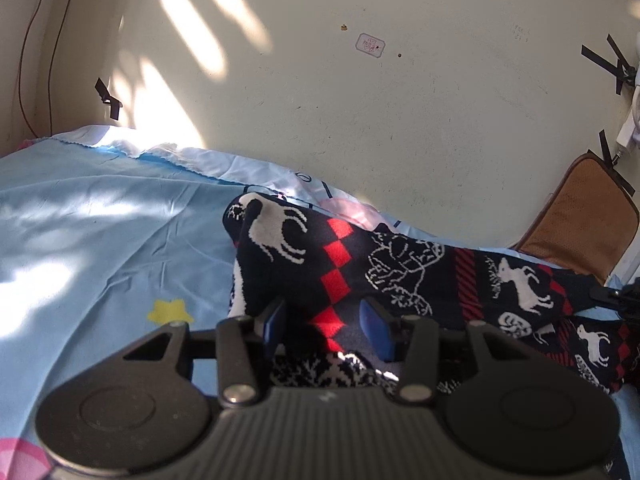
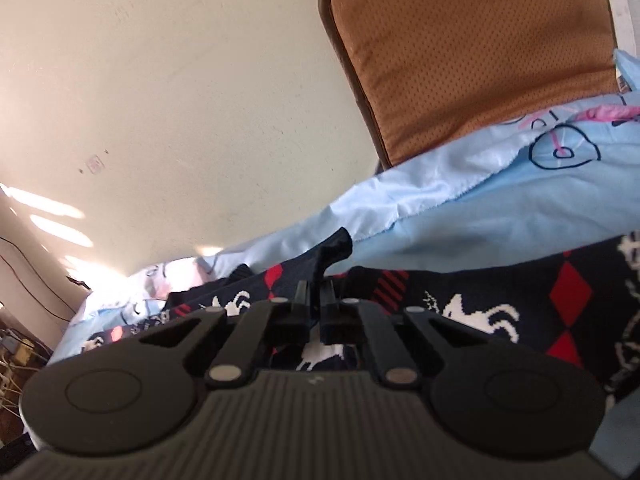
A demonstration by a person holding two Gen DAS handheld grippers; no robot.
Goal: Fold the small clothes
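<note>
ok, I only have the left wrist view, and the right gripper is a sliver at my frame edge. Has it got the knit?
Observer: Yes. The right gripper has its jaws shut on a thin fold of the dark knit. A tuft sticks up above them.
Operator: Which part of it?
Observer: Its far edge, where the knit meets the bare blue sheet.
Operator: Anything off the bed on that side?
Observer: A tangle of cables sits low at the left of that view, below the bed's edge.
</note>
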